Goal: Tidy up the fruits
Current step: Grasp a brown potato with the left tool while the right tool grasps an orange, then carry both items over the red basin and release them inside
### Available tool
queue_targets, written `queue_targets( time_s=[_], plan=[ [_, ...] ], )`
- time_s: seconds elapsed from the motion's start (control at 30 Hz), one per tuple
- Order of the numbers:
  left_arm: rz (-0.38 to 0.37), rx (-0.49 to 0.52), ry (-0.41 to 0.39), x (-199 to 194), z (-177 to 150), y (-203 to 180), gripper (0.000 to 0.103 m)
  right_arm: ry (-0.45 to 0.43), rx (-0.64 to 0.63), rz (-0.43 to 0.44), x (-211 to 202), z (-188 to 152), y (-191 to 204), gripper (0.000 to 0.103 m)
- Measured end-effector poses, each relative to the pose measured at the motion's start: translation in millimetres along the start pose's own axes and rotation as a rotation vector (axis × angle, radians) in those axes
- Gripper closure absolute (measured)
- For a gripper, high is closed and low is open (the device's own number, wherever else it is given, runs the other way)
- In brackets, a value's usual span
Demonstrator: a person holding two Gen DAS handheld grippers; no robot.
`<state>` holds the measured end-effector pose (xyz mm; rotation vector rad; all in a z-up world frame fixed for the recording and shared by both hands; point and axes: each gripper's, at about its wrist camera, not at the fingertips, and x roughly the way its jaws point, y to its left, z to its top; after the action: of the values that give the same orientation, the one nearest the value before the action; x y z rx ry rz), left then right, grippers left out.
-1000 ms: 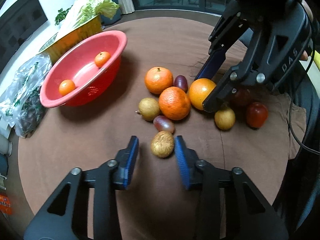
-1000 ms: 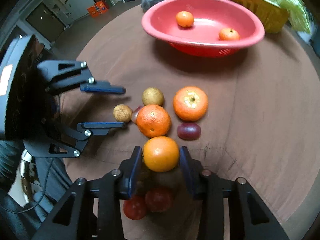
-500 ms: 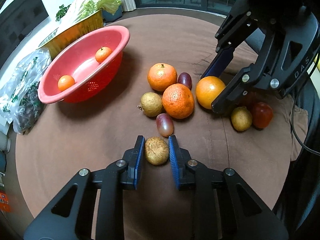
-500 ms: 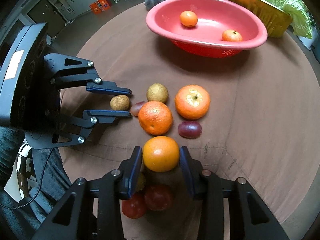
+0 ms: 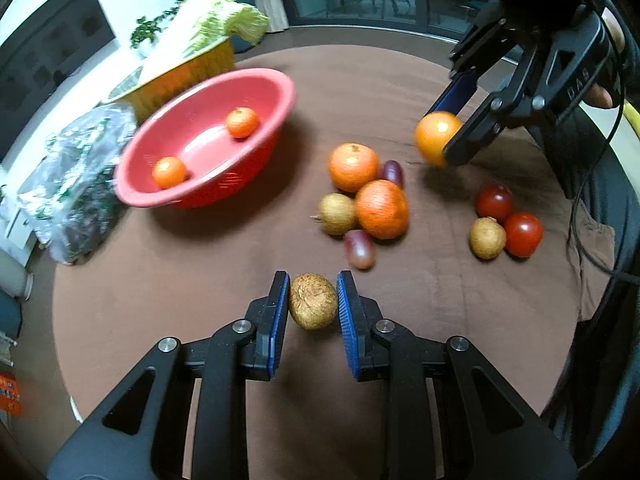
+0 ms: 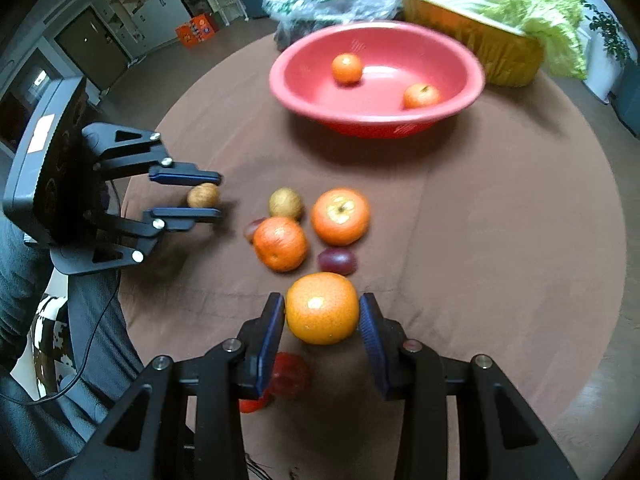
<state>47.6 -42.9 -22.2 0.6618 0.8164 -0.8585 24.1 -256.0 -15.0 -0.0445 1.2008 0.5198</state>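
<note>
My left gripper [image 5: 313, 300] is shut on a small brown fruit [image 5: 313, 301], lifted just off the brown tablecloth; the right wrist view shows this same brown fruit [image 6: 203, 196] between the blue pads. My right gripper [image 6: 322, 314] is shut on an orange [image 6: 322, 308] held above the cloth, and the left wrist view has that orange [image 5: 436, 138] at the upper right. A red bowl [image 5: 256, 80] holds two small tangerines [image 5: 242, 122]. Loose on the cloth lie two oranges [image 5: 382, 209], a tan fruit [image 5: 337, 214] and two purple fruits [image 5: 360, 249].
Two red tomatoes [image 5: 522, 234] and another tan fruit [image 5: 487, 238] lie at the right of the cloth. Behind the bowl stand a yellow tub with cabbage [image 6: 516, 4] and a plastic bag of greens [image 5: 76, 184]. The round table's edge [image 6: 600, 372] curves close by.
My left gripper closed on the brown fruit and raised it. My right gripper lifted the orange up and away from the pile, uncovering the tomatoes beneath.
</note>
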Motion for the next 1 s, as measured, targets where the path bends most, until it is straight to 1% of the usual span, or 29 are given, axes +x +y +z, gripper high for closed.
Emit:
queue_targets(
  time_s=[0.17, 0.23, 0.33, 0.47, 0.57, 0.67, 0.77, 0.87, 1.0],
  plan=[
    [0.065, -0.037, -0.028, -16, 4, 26, 0.080, -0.044, -0.004, -0.039, -19, 10, -11, 0.062],
    [0.089, -0.037, -0.035, -21, 8, 33, 0.080, -0.060, -0.013, -0.062, -27, 15, -16, 0.062],
    [0.133, -0.025, -0.049, -27, 22, 42, 0.080, -0.085, -0.025, -0.096, -39, 26, -23, 0.062],
    [0.162, -0.010, -0.074, -30, 48, 55, 0.080, -0.131, -0.062, -0.127, -56, 46, -26, 0.062],
    [0.179, -0.001, -0.071, -24, 67, 66, 0.080, -0.161, -0.104, -0.141, -66, 62, -22, 0.062],
    [0.177, -0.001, -0.061, -13, 81, 76, 0.080, -0.184, -0.140, -0.148, -72, 79, -19, 0.062],
    [0.163, 0.009, -0.048, -3, 89, 82, 0.080, -0.196, -0.163, -0.145, -70, 94, -19, 0.062],
    [0.143, 0.031, -0.021, 10, 95, 83, 0.080, -0.192, -0.186, -0.140, -63, 107, -23, 0.062],
    [0.120, 0.040, 0.010, 30, 100, 85, 0.080, -0.167, -0.179, -0.148, -43, 121, -34, 0.062]
  ],
)
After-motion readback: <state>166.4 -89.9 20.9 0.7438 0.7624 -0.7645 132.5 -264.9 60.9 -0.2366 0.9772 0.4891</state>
